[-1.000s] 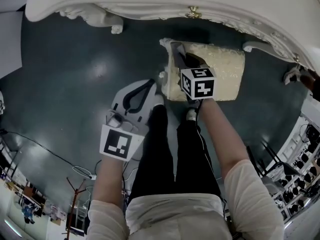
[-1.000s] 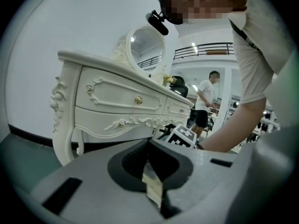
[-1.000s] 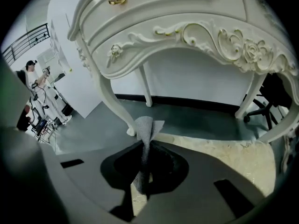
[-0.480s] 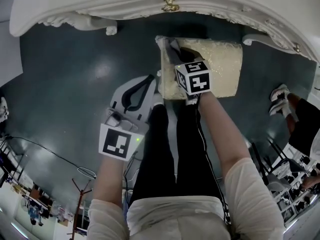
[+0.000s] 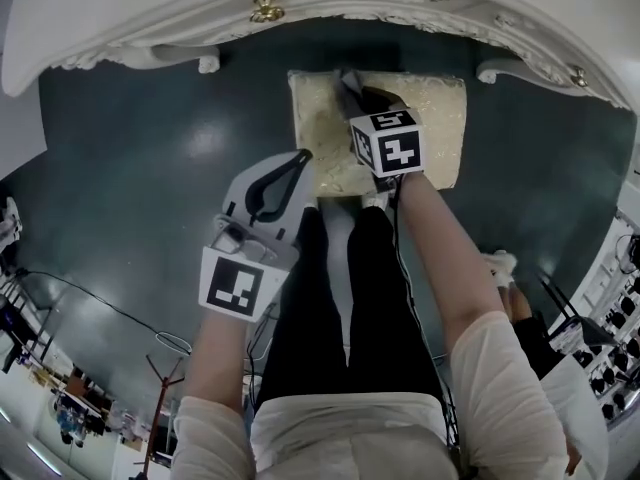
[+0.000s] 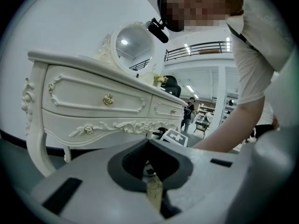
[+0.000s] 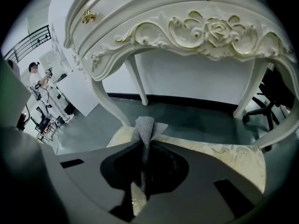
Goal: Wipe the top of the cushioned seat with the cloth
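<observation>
The grey cloth (image 7: pixel 144 125) sits bunched on the cream cushioned seat (image 5: pixel 440 118), toward its far edge, pinched tight between the right gripper's (image 7: pixel 142 148) 2 jaws. The left gripper (image 6: pixel 149 143) hangs just beside the seat's near left corner, its jaws pressed together on nothing. A white dressing table (image 5: pixel 300 3) stands beyond.

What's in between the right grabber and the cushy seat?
The grey cloth: the right gripper has its jaws shut on it, and it pokes out over the cushioned seat. The right gripper view shows it best.

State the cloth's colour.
The cloth is grey, seen best in the right gripper view.
</observation>
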